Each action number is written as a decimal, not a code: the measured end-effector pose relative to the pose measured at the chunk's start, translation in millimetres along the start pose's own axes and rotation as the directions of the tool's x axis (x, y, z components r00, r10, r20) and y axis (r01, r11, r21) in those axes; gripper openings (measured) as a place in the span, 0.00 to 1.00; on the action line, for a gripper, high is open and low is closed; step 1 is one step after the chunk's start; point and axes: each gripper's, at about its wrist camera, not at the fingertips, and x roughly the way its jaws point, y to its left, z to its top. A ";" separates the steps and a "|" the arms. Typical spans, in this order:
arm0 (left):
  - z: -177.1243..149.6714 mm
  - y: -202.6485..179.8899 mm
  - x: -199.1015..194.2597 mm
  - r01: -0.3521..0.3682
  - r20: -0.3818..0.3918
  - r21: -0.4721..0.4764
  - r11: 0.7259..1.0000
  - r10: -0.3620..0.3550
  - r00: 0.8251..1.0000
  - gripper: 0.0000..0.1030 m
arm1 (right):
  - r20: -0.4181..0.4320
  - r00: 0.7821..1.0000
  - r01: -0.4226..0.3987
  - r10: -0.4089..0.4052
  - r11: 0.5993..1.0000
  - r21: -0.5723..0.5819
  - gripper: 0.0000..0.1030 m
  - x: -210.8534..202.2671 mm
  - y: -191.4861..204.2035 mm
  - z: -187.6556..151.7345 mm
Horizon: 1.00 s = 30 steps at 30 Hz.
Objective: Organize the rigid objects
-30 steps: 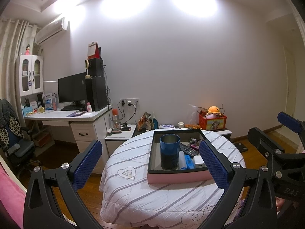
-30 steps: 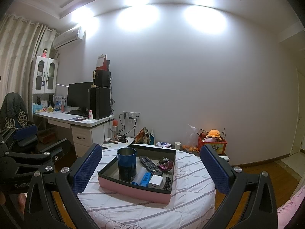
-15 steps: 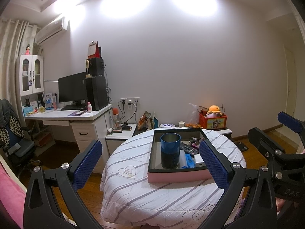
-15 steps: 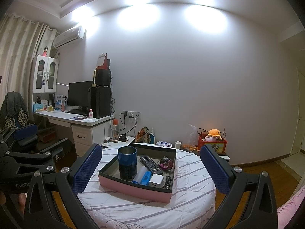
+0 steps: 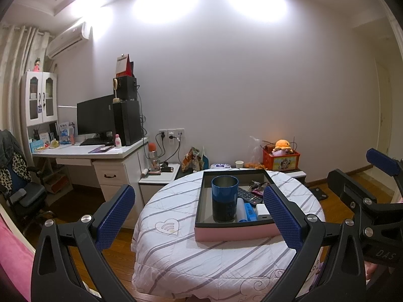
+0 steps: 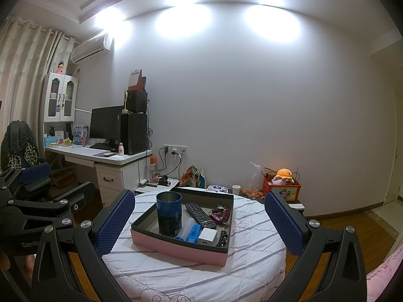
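Note:
A pink box (image 5: 236,234) (image 6: 176,248) with a dark inside rests on a round table covered by a striped white cloth (image 5: 181,259) (image 6: 254,251). Inside it stand a blue cup (image 5: 224,201) (image 6: 169,212), a black remote (image 6: 200,214), a blue tube (image 6: 192,233), a white adapter (image 6: 207,235) and small dark items. My left gripper (image 5: 199,217) hangs open well in front of the box, holding nothing. My right gripper (image 6: 199,220) is open too, back from the table. Each gripper shows at the edge of the other's view.
A white desk (image 5: 83,151) with a monitor and computer tower stands at the left, an office chair (image 5: 17,183) before it. A low cabinet (image 5: 158,176) and a red toy box (image 5: 280,159) sit behind the table. Wooden floor surrounds it.
Both views have shifted only slightly; the box sits a little lower and farther right in the right wrist view. Both grippers stay open and empty.

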 end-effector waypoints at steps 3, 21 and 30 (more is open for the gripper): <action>-2.3 1.7 -0.6 0.004 -0.001 -0.007 1.000 -0.004 1.000 1.00 | -0.001 1.000 -0.003 0.003 1.000 0.000 1.00 -0.2 0.7 -1.5; -1.4 2.2 2.9 -0.001 -0.008 -0.004 1.000 0.001 1.000 1.00 | -0.005 1.000 0.000 0.000 1.000 -0.009 1.00 1.3 3.5 -3.7; -1.3 2.3 3.1 -0.001 -0.007 -0.003 1.000 0.001 1.000 1.00 | -0.009 1.000 -0.004 0.004 1.000 -0.014 1.00 3.1 5.5 -4.0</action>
